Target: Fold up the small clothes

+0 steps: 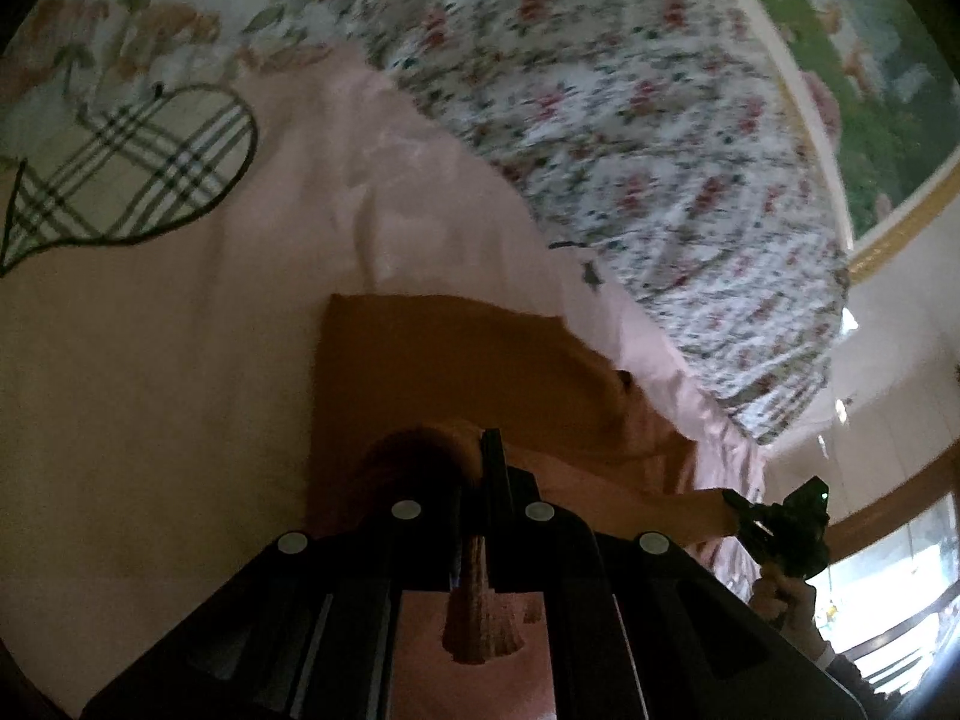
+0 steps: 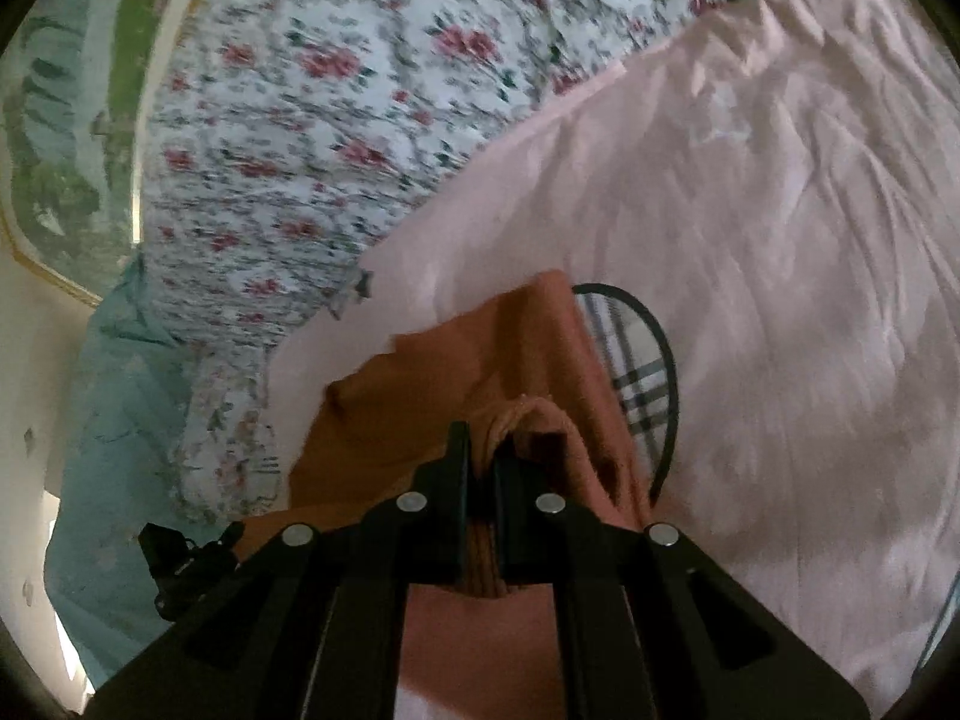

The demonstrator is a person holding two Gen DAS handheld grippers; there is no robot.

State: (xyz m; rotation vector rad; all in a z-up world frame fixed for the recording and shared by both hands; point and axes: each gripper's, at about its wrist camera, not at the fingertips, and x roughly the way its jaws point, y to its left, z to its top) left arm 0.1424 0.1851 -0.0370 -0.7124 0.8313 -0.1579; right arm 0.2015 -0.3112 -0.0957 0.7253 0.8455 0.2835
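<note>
L gripper (image 1: pixel 480 450): black jaws pressed together, clamped on an edge of the orange-brown garment (image 1: pixel 432 372); a pleated bit of the cloth bunches out behind the jaws, toward the camera. R gripper (image 2: pixel 480 450): jaws likewise together, pinching another gathered edge of the same garment, w/ a fold of cloth humped over the R-side finger.

Garment is held by both grippers, its free part draped forward onto the pink bedsheet (image 1: pixel 150 390). In the L wrist view the cloth spreads as a rough rectangle ahead of the jaws, and a strip of it runs to the R gripper, seen small at lower right w/ a hand (image 1: pixel 786 600) holding its handle. In the R wrist view the L gripper shows as a dark shape at lower left, touching the garment's edge.

On the sheet there's a plaid heart motif (image 1: pixel 138 174) w/ dark outline; in the R wrist view the garment partly covers it. Beyond the sheet lies a white quilt w/ red floral print (image 2: pixel 312 120), blurred. Behind that, a wall picture w/ green scenery & gold frame (image 1: pixel 864 120). A pale teal fabric (image 2: pixel 114 420) hangs at the bed's side in the R wrist view.
</note>
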